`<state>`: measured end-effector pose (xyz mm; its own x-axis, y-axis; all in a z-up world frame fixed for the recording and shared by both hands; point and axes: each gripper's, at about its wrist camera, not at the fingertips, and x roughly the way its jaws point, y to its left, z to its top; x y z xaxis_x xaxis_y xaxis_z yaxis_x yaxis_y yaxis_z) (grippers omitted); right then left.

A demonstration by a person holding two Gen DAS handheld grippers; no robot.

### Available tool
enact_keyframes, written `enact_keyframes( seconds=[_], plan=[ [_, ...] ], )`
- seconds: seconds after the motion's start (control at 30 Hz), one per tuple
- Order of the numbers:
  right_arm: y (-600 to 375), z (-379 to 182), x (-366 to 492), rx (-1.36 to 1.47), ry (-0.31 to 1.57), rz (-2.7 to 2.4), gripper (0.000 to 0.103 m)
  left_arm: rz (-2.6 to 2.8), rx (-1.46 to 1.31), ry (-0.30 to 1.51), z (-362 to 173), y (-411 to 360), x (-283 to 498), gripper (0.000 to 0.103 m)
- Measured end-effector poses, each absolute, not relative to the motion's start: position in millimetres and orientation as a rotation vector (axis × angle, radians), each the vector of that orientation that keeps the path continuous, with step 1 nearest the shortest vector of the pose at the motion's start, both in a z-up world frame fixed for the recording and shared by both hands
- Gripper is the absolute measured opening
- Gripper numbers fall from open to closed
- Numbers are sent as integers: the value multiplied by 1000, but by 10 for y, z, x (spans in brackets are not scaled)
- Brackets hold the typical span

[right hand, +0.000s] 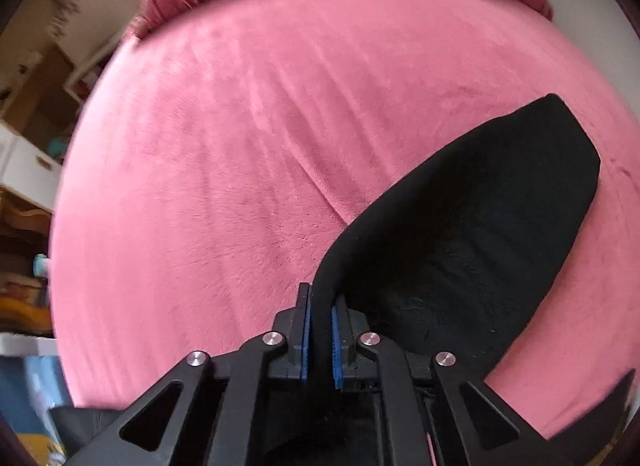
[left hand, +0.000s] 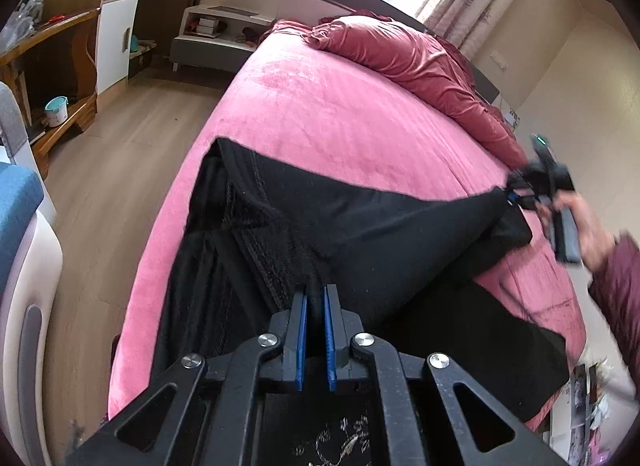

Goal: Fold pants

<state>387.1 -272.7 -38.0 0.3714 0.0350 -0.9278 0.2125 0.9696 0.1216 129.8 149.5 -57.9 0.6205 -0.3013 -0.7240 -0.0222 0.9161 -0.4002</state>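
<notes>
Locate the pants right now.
Black pants lie across the near end of the pink bed, pinched by left tongs and right tongs.

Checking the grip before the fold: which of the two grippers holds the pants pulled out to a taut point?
The right gripper: the black pants stretch to a point at it, while the left gripper pinches bunched, slack fabric.

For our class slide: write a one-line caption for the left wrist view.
Both grippers, left gripper and right gripper, pinch black pants above pink bed.
</notes>
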Motion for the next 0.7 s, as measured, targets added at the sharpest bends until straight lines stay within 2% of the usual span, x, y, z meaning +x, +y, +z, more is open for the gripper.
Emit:
enact_keyframes(
  seconds=[0.23, 0.4, 0.63, 0.7],
  plan=[
    [-3261, 113, 2779, 464, 938, 94, 7, -126, -480, 801, -235, 1812, 1468, 7],
    [-3334, 222, 1781, 508, 869, 242, 7, -110, -510, 762, -97, 1998, 1433, 8],
    [-3225, -270, 762, 496, 964, 290, 7, -82, -548, 877, -464, 2062, 1111, 9],
    [-3201, -451, 691, 496, 994, 279, 7, -69, -596, 911, -606, 2117, 975, 13]
  ],
)
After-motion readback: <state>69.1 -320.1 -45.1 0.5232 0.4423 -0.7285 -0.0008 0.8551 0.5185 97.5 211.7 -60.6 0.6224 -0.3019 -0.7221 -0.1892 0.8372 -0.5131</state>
